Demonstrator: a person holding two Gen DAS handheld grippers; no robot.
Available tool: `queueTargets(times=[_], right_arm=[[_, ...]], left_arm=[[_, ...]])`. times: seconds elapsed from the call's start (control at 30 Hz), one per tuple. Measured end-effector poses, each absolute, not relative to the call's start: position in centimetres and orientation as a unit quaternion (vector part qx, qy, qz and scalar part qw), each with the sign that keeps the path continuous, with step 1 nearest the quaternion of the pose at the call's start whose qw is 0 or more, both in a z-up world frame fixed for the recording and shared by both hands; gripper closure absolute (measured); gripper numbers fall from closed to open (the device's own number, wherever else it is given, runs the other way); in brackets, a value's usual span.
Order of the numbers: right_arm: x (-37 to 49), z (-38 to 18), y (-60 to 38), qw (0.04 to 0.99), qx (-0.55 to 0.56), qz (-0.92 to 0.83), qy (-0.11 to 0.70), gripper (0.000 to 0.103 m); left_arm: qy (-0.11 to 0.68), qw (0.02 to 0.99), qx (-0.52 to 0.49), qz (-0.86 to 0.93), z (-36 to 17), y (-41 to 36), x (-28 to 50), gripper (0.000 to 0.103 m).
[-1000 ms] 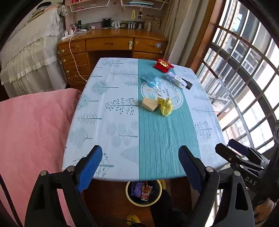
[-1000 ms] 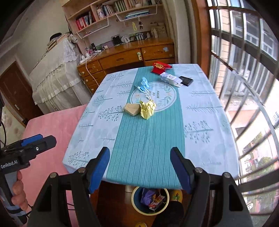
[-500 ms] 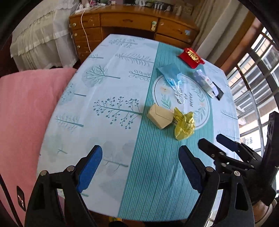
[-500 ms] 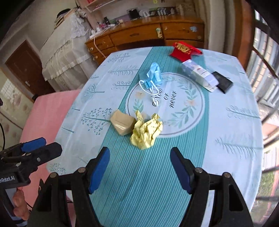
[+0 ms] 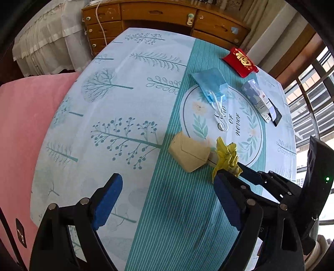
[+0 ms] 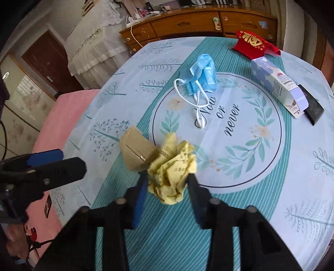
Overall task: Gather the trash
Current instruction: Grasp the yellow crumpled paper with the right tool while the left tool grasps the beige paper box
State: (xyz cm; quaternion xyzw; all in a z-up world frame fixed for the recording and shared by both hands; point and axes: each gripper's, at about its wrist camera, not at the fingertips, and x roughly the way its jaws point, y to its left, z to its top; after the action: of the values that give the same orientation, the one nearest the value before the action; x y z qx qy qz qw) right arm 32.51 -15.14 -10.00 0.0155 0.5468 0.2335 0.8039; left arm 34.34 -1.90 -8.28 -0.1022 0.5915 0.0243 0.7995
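On the tree-print tablecloth [image 5: 125, 93] lies a crumpled yellow paper [image 6: 173, 173], touching a small tan cardboard box [image 6: 137, 152] to its left. My right gripper [image 6: 167, 180] points down at the paper. Its jaws are closing, with the paper between them and both blue pads against its sides. The left wrist view shows the same paper [image 5: 226, 156] and box [image 5: 189, 154]. My left gripper [image 5: 168, 181] hovers open just short of the box, holding nothing. Farther back lies a blue face mask [image 6: 202, 75].
A red envelope [image 6: 254, 44], a white and blue carton [image 6: 277, 83] and a flat black item [image 6: 313, 106] lie at the far right of the table. A pink bed [image 5: 23, 125] borders the table's left edge. A wooden desk [image 5: 158, 14] stands behind the table, and a barred window is on the right.
Both grippers have come forward and down over the table. The right gripper's jaws have narrowed from wide open onto the yellow paper. The left gripper has stayed open.
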Motion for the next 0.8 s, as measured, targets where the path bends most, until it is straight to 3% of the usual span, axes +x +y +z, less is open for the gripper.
queueTargets(times=[0.43,0.6,0.73,0.8], right_arm=[[34.9,-9.8,-20.3,0.807,0.061,0.213,0.548,0.070],[34.8,-9.9,-20.5,0.806,0.067,0.216,0.547,0.070],[34.9,-9.9,-20.6,0.805,0.072,0.220,0.547,0.070],[34.9,-9.9,-20.8,0.804,0.074,0.221,0.547,0.070]], left_arm=[[0.635,0.770,0.003,-0.058,-12.6,-6.7,39.6,0.015],[0.649,0.757,0.030,-0.070,-14.0,-7.7,40.6,0.027],[0.654,0.753,0.036,-0.061,-14.8,-7.5,41.1,0.042],[0.655,0.753,0.027,-0.063,-14.9,-7.1,41.3,0.042]])
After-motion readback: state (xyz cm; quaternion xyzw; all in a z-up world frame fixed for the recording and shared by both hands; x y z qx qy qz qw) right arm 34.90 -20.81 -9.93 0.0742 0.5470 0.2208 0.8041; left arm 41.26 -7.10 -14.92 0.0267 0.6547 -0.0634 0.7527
